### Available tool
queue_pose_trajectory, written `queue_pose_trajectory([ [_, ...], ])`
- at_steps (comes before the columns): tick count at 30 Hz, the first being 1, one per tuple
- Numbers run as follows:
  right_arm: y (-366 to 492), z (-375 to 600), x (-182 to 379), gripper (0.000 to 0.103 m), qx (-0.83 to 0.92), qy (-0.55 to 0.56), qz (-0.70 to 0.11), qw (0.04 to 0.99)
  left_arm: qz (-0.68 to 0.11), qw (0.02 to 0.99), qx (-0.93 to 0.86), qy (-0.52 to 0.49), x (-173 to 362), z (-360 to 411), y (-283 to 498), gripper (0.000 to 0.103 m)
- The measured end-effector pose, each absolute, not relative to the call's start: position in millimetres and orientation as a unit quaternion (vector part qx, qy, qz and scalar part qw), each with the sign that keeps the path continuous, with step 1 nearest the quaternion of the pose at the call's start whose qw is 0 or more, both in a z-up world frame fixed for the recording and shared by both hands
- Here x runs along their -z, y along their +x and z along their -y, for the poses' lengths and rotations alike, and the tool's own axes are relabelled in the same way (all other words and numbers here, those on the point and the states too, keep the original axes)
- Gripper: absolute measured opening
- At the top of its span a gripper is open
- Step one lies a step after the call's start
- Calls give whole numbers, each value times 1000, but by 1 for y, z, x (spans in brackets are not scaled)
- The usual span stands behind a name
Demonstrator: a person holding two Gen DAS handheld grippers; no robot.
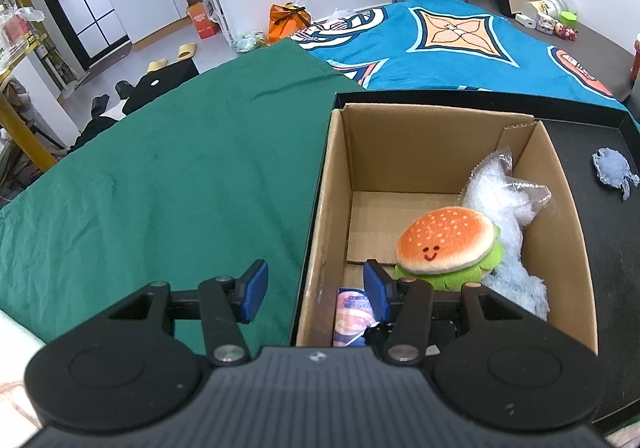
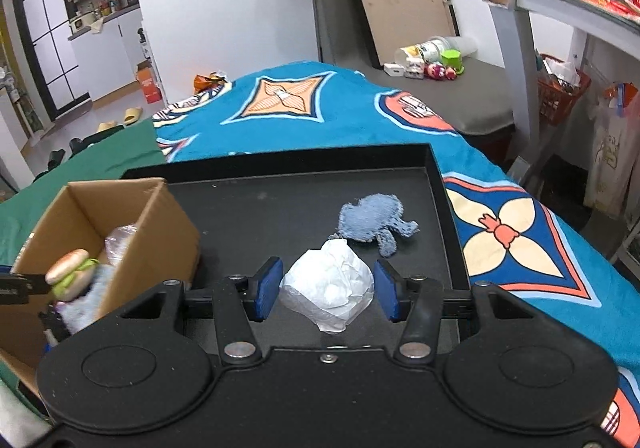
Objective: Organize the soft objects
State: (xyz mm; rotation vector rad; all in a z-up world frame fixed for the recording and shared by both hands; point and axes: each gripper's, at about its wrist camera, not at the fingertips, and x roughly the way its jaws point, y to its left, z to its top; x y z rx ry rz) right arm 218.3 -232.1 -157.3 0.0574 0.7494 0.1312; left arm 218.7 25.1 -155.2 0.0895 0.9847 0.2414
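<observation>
Two soft items lie on the black tray (image 2: 448,208): a white crumpled wad (image 2: 330,286) between the right claw (image 2: 328,290), whose pads stand apart, apparently untouching, and a blue rag (image 2: 370,222) beyond. Light, squashy; pinch its middle. Left claw (image 1: 316,290) open, straddling the cardboard box (image 1: 560,208) wall.

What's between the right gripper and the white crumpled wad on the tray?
Nothing visible. The white wad lies on the black tray between the right gripper's open pads, apparently untouched. The blue-grey plush lies beyond it.
</observation>
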Motion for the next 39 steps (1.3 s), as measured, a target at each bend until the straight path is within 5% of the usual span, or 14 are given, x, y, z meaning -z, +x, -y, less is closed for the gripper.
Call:
queue_pose_trajectory([
  [23,202,168,111,49,-105,1,-328,939,-455,887,-77,22,148,-39,204,51],
  [35,201,122,100,49,-136,-16,-316,939,-455,889,-51,-7,150,-51,200,45],
  [39,203,110,97,50,-141,-20,-314,939,-455,889,-45,-18,151,-55,200,35],
])
